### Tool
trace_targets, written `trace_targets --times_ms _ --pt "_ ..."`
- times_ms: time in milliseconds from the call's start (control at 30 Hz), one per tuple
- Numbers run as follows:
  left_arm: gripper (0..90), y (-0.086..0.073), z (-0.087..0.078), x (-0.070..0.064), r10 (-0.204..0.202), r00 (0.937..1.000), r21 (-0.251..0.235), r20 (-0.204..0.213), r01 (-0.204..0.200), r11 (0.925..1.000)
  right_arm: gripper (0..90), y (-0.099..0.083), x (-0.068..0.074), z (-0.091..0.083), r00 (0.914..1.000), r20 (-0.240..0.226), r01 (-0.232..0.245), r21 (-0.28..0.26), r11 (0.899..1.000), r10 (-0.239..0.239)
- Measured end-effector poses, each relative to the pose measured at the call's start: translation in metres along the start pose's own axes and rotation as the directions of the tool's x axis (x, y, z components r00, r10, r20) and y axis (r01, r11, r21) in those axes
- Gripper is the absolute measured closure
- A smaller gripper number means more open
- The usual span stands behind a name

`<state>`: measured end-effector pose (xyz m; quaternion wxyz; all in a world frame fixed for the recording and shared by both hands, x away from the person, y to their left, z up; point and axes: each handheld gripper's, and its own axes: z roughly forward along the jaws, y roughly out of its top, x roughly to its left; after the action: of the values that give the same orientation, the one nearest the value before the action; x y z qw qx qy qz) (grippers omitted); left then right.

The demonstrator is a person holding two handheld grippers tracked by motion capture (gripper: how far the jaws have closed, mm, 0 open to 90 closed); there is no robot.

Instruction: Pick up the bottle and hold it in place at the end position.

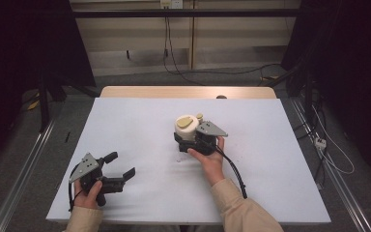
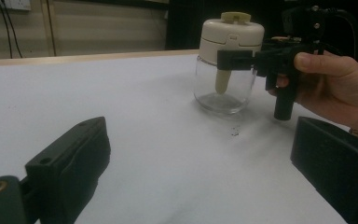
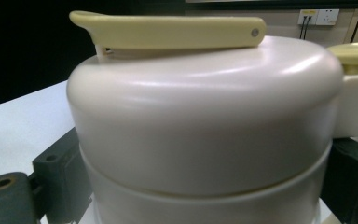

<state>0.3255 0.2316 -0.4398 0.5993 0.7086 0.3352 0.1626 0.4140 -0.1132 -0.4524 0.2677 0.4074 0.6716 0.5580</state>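
A small glass jar [image 1: 186,126] with a cream lid and a pale yellow flip tab stands on the white table [image 1: 140,121], right of centre. My right gripper [image 1: 187,134] is shut on the lid, one black jaw on each side. In the left gripper view the jar [image 2: 223,84] has a clear body with a cream spoon stem hanging inside, and the right gripper [image 2: 230,59] clamps its lid. The lid [image 3: 205,121] fills the right gripper view, between the right gripper [image 3: 203,177] jaws. My left gripper [image 1: 121,164] rests open near the front left, holding nothing, with its jaws [image 2: 200,158] set wide apart.
A wooden table edge [image 1: 188,92] shows beyond the white cover. Cables [image 1: 193,72] trail over the floor behind, and metal rails [image 1: 24,169] run along both sides. A small dark speck [image 2: 234,131] lies on the cover near the jar.
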Motion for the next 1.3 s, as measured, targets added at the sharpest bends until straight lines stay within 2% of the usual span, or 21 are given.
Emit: trace_targets --times_ms 1300 --pt "4.2 -0.0008 0.0011 -0.0008 -0.001 1.0000 0.007 0.000 0.001 1.0000 7.0 0.0025 -0.0039 0.0055 1.0000 0.001 0.004 0.001 1.000 -0.004"
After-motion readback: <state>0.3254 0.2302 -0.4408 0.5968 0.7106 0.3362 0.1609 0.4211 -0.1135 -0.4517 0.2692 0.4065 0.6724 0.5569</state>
